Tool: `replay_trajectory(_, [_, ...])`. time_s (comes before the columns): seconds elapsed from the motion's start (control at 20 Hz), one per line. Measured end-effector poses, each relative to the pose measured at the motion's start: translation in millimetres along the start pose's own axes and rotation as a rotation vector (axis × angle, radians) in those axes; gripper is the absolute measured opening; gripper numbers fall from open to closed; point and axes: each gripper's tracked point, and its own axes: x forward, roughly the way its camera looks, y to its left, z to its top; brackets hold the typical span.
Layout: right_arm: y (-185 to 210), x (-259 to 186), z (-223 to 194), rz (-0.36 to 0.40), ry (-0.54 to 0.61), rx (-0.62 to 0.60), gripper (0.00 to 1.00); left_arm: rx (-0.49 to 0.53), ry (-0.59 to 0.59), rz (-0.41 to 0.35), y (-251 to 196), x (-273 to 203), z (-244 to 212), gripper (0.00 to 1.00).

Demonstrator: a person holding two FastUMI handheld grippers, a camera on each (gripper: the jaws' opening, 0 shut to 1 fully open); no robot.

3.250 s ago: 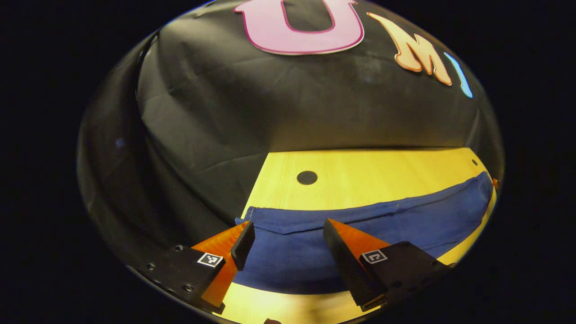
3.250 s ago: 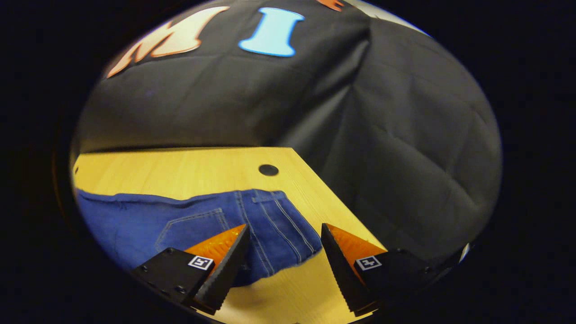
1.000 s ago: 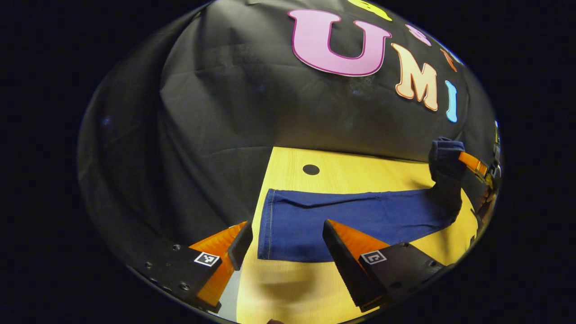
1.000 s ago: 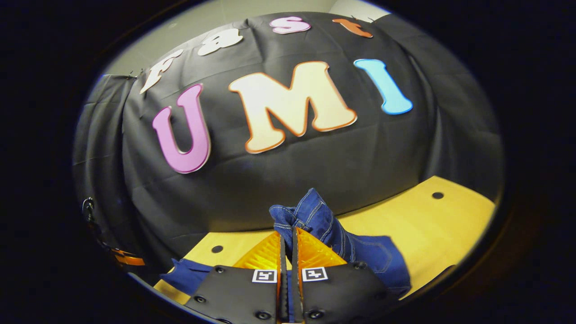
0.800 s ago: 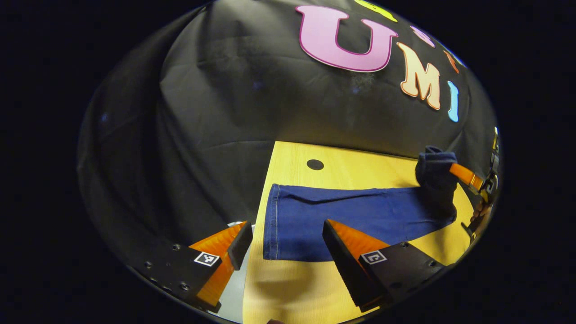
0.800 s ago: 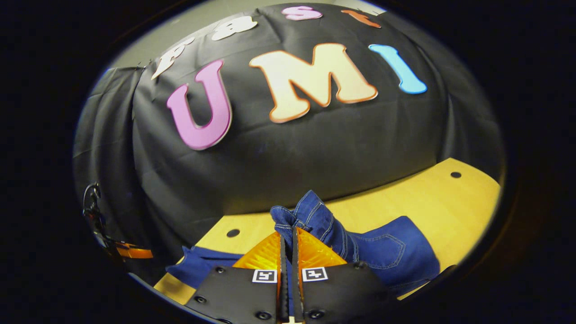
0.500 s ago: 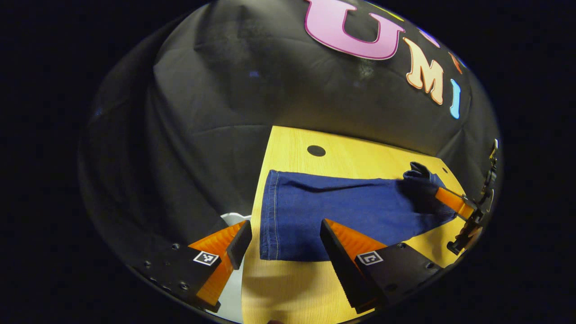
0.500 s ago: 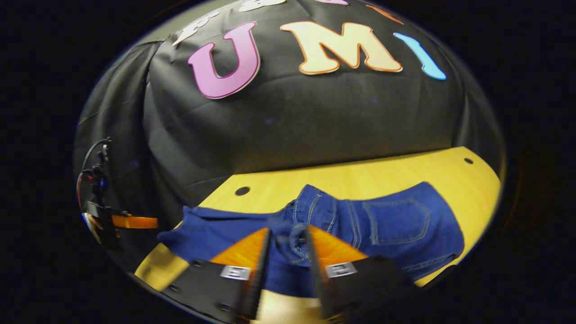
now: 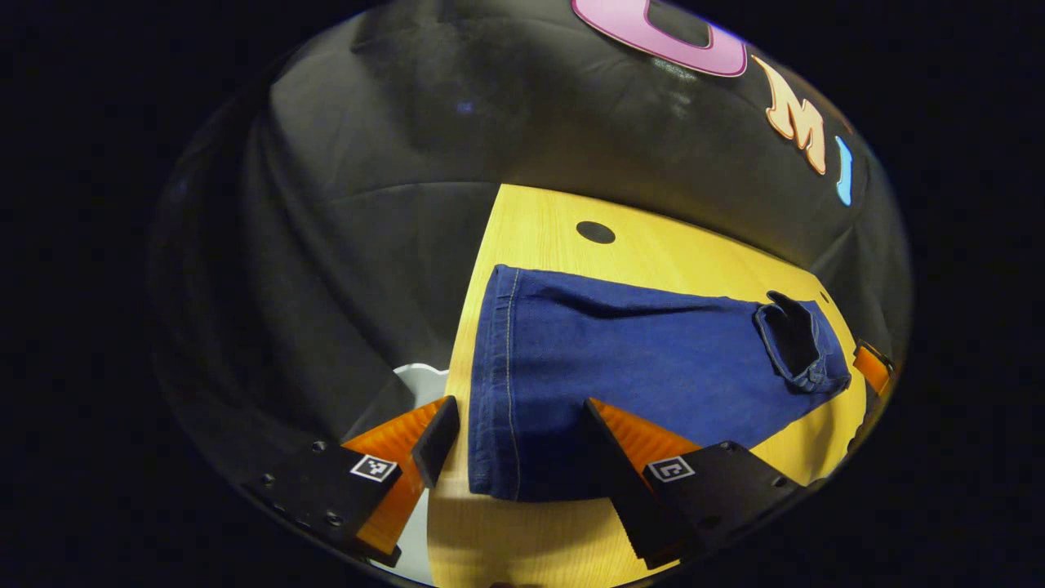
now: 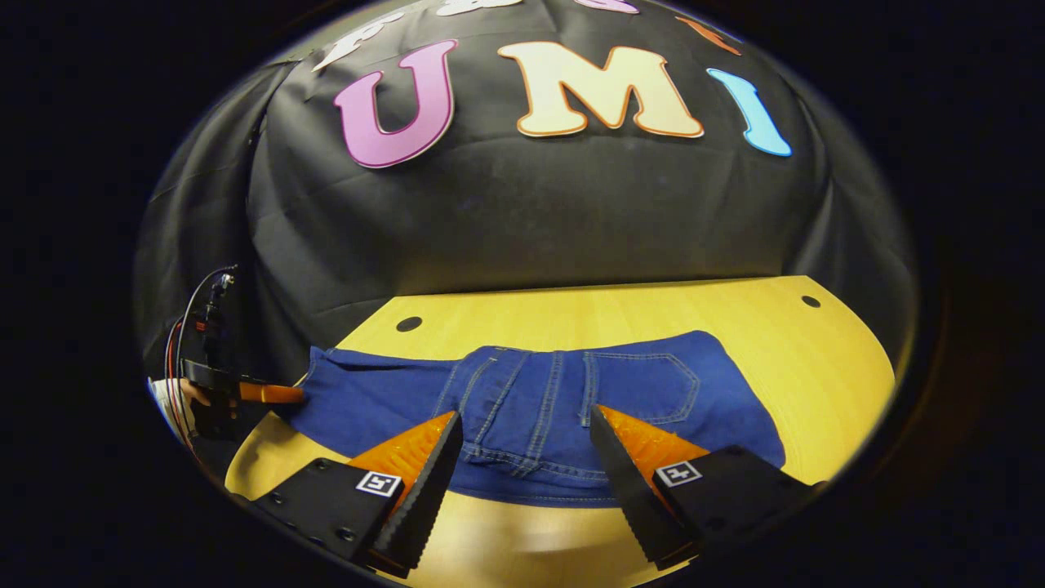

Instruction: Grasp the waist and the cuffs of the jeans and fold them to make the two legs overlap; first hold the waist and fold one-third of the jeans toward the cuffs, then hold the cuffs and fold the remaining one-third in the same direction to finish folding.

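Blue jeans (image 9: 637,367) lie flat along the yellow table (image 9: 555,220), legs overlapped. In the left gripper view the cuff hem (image 9: 494,384) sits just ahead of my open left gripper (image 9: 516,416), between its finger lines, and the waist (image 9: 796,347) lies folded over at the far end. In the right gripper view the folded-over waist part (image 10: 539,408), with its back pocket (image 10: 645,388) facing up, rests on the legs. My right gripper (image 10: 524,425) stands open just in front of it, holding nothing. The left gripper's orange finger (image 10: 269,394) shows by the cuffs.
The table has round dark holes (image 10: 408,323) near its back corners (image 10: 810,301). Its left edge (image 9: 469,310) runs close beside the cuffs, with pale floor (image 9: 416,380) below. Bare tabletop (image 10: 816,367) lies to the right of the jeans. A hand (image 10: 192,394) holds the left gripper.
My right gripper carried the waist over, laid it on the legs, then opened and drew back. My left gripper, open throughout, moved in closer over the cuffs.
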Motion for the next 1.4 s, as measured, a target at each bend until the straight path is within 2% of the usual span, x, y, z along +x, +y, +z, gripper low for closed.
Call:
replay_trajectory(0.05, [3.5,1.4,-1.4,-0.005,0.001,-0.002,0.97,0.032,0.006,0.012,-0.7,1.6,-0.5,0.95])
replay_trajectory(0.1, [1.6,1.1,-1.2,-0.011,0.002,-0.010,0.97,0.071,0.019,0.030,-4.0,1.5,-1.5,0.90])
replay_trajectory(0.2, [1.7,-1.0,-3.4,-0.013,0.006,-0.029,0.97,0.088,0.006,0.028,-4.8,3.2,2.5,0.87])
replay_trajectory(0.25, [1.3,-2.4,-5.3,-0.009,0.009,-0.037,0.97,0.072,0.001,0.024,-5.9,1.8,2.0,0.70])
replay_trajectory(0.3, [1.0,-4.4,-4.1,-0.006,0.010,-0.041,0.92,0.051,-0.011,-0.002,-18.9,3.8,3.8,0.52])
replay_trajectory(0.35, [-0.3,-6.5,-2.1,0.001,0.010,-0.041,0.92,0.028,-0.016,0.002,-25.2,4.8,3.5,0.33])
replay_trajectory(0.4, [-1.0,-8.9,-1.2,0.007,0.009,-0.040,0.97,0.018,-0.024,0.015,-26.3,5.3,4.7,0.14])
replay_trajectory(0.45, [-4.0,-12.5,1.6,0.012,0.007,-0.037,0.97,0.005,-0.008,0.023,-26.5,4.6,3.3,0.03])
replay_trajectory(0.5, [-6.5,-18.4,5.4,0.019,0.000,-0.033,0.92,-0.010,0.010,0.037,-25.3,1.1,3.4,0.00])
replay_trajectory(0.55, [-10.7,-24.6,12.2,0.025,-0.016,-0.032,0.97,-0.029,0.003,0.036,-28.0,-3.5,9.7,0.00])
replay_trajectory(0.65, [-21.6,-37.2,20.9,0.036,-0.036,-0.033,0.97,-0.069,-0.041,0.023,-38.5,-19.2,31.0,0.00])
replay_trajectory(0.75, [-32.5,-47.4,21.6,0.055,-0.030,-0.028,0.96,-0.089,-0.124,-0.034,-64.0,-43.7,65.0,0.00])
replay_trajectory(0.8, [-41.1,-52.1,24.8,0.050,-0.038,-0.032,0.96,-0.077,-0.140,-0.053,-81.9,-55.2,78.6,0.00])
replay_trajectory(0.85, [-48.4,-56.7,25.9,0.053,-0.042,-0.030,0.92,-0.057,-0.165,-0.066,-97.3,-65.2,91.3,0.00])
replay_trajectory(0.9, [-54.3,-61.6,27.6,0.063,-0.043,-0.024,0.97,-0.038,-0.170,-0.083,-118.2,-69.3,99.9,0.00])
replay_trajectory(1.05, [-78.8,-71.9,30.3,0.070,-0.045,-0.022,0.92,0.001,-0.206,-0.141,-185.8,-75.7,132.1,0.00])
replay_trajectory(1.1, [-87.4,-76.2,33.4,0.074,-0.049,-0.020,0.97,0.014,-0.228,-0.158,-203.6,-80.0,137.8,0.00])
replay_trajectory(1.4, [-150.2,-88.2,27.9,0.065,-0.074,-0.031,0.97,0.092,-0.271,-0.284,-329.3,-83.4,157.3,0.00])
